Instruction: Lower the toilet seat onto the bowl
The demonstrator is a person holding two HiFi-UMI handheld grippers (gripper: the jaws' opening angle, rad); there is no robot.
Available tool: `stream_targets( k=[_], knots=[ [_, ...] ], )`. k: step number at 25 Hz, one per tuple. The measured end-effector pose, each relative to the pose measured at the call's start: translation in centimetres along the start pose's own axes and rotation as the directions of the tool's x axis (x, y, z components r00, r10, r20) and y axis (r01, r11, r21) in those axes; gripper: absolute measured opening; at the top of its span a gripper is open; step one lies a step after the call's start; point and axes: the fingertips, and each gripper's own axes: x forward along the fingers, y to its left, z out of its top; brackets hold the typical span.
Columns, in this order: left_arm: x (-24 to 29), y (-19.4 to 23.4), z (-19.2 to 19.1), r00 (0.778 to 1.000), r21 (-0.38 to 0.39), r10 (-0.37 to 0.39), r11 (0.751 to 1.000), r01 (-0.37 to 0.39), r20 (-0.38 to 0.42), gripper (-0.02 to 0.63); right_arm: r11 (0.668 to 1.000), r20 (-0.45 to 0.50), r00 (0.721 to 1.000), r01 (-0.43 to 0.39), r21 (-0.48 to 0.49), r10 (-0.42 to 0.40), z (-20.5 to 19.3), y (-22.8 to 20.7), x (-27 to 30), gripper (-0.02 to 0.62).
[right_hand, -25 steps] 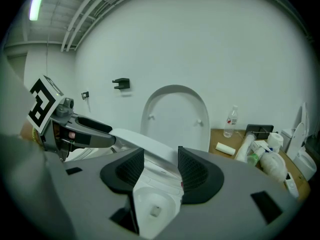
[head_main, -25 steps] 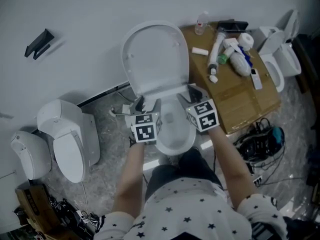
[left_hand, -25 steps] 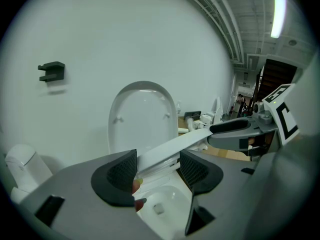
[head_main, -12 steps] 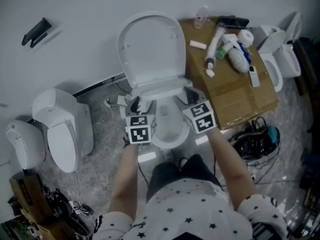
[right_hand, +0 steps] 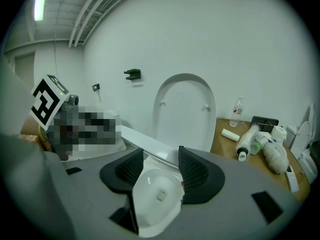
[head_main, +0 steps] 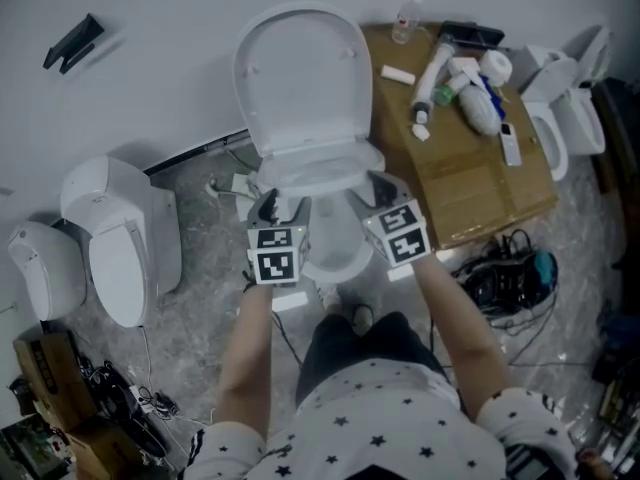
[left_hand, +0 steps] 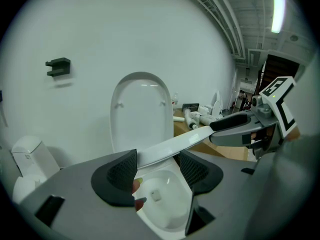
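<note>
The white toilet's lid (head_main: 300,78) stands up against the wall. The seat (head_main: 322,175) hangs part-way down, tilted over the bowl (head_main: 335,253). My left gripper (head_main: 272,206) is at the seat's left side and my right gripper (head_main: 383,186) at its right side. In the left gripper view the seat (left_hand: 170,146) runs as a white strip across the wide gap of the open left gripper (left_hand: 157,166), reaching to the right gripper (left_hand: 235,124). In the right gripper view the seat (right_hand: 145,141) passes just beyond the open right gripper (right_hand: 157,169), above the bowl (right_hand: 157,194).
A brown table (head_main: 470,183) to the right of the toilet carries bottles, tubes and a remote. Two spare toilet units (head_main: 120,248) stand at the left, another (head_main: 560,108) at the far right. Cables (head_main: 510,268) lie on the floor. A black bracket (head_main: 72,40) is on the wall.
The head camera has shifted, so the whole scene sits a little higher and further left. Both grippers stay at the seat's sides, and the seat's tilt looks much the same.
</note>
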Motion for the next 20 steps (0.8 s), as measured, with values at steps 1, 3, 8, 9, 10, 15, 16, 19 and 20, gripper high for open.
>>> stream_targets(
  k=[1,3,8,9,10,15,16,19,20],
  knots=[
    [-0.1,-0.1,-0.2,1.000,0.001,-0.001,1.000,0.001,-0.001,0.253,1.000,-0.001,1.000,-0.001,-0.001,0.001,-0.2,0.1,-0.1,0.210],
    [-0.2,-0.2,-0.5,1.000,0.002,-0.002,1.000,0.002,-0.003,0.253,1.000,-0.002,1.000,-0.005,-0.004,0.005,-0.5,0.2,-0.2,0.210],
    [-0.5,-0.6,-1.5,1.000,0.006,-0.007,1.000,0.007,-0.004,0.253,1.000,-0.007,1.000,-0.013,-0.011,0.013,-1.5,0.6,-0.6,0.212],
    [-0.5,-0.7,-1.7,1.000,0.007,-0.009,1.000,0.009,-0.005,0.253,1.000,-0.010,1.000,-0.014,-0.013,0.014,-1.7,0.7,-0.6,0.212],
    [-0.6,-0.8,-1.9,1.000,0.008,-0.010,1.000,0.011,-0.007,0.253,1.000,-0.012,1.000,-0.016,-0.015,0.016,-1.9,0.8,-0.7,0.212],
    [-1.0,-1.2,-3.2,1.000,0.013,-0.017,1.000,0.017,-0.021,0.253,0.999,-0.027,0.999,-0.030,-0.027,0.029,-3.1,1.5,-1.0,0.212],
    [-1.1,-1.2,-3.5,1.000,0.013,-0.018,1.000,0.018,-0.023,0.253,0.999,-0.030,0.999,-0.033,-0.028,0.032,-3.3,1.6,-1.1,0.212],
    [-1.2,-1.5,-4.2,0.999,0.014,-0.023,1.000,0.023,-0.028,0.253,0.999,-0.037,0.998,-0.045,-0.027,0.044,-4.0,1.8,-1.3,0.212],
    [-1.2,-1.5,-4.4,0.999,0.014,-0.024,1.000,0.025,-0.029,0.253,0.998,-0.038,0.998,-0.049,-0.026,0.048,-4.2,1.9,-1.3,0.212]
  ],
)
